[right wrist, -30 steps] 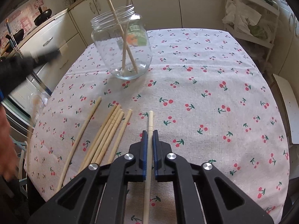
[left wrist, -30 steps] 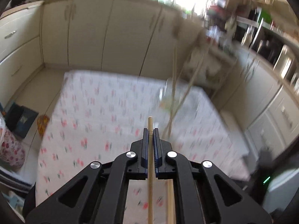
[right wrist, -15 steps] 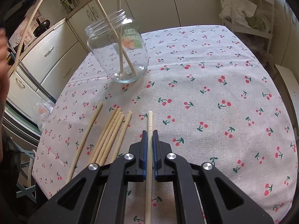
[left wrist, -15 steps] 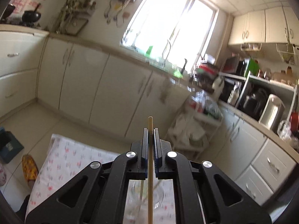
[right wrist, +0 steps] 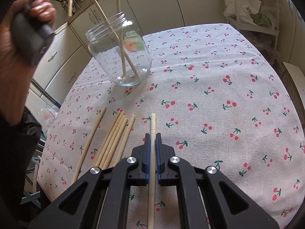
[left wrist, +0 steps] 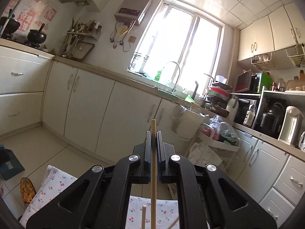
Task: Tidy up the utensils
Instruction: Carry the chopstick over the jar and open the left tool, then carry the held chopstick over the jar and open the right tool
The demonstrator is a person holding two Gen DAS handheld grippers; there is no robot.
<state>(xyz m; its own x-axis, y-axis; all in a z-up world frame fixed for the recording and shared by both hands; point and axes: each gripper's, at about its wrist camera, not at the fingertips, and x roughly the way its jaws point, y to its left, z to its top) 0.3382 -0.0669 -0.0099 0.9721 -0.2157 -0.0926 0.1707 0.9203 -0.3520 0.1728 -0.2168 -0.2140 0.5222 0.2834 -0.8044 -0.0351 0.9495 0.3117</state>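
Note:
In the left wrist view my left gripper [left wrist: 153,135] is shut on a wooden chopstick [left wrist: 153,171] and points level at the kitchen cabinets, high above the table. The tip of another chopstick [left wrist: 144,208] pokes up below it. In the right wrist view my right gripper [right wrist: 152,135] is shut on a second chopstick [right wrist: 152,122] and tilts down over the cherry-print tablecloth [right wrist: 219,87]. A glass jar [right wrist: 106,57] stands at the far left with two chopsticks in it. Several loose chopsticks [right wrist: 114,137] lie left of my right gripper.
A hand [right wrist: 22,43] on the left gripper's handle fills the right wrist view's upper left, above the jar. White cabinets [left wrist: 91,106], a sink [left wrist: 171,91] under the window and a rack of bags [left wrist: 217,133] surround the table. The table's edge drops off left of the loose chopsticks.
My left gripper has risen and tipped up from facing the table to facing the cabinets and window, still holding its chopstick. The right gripper has stayed put over the cloth.

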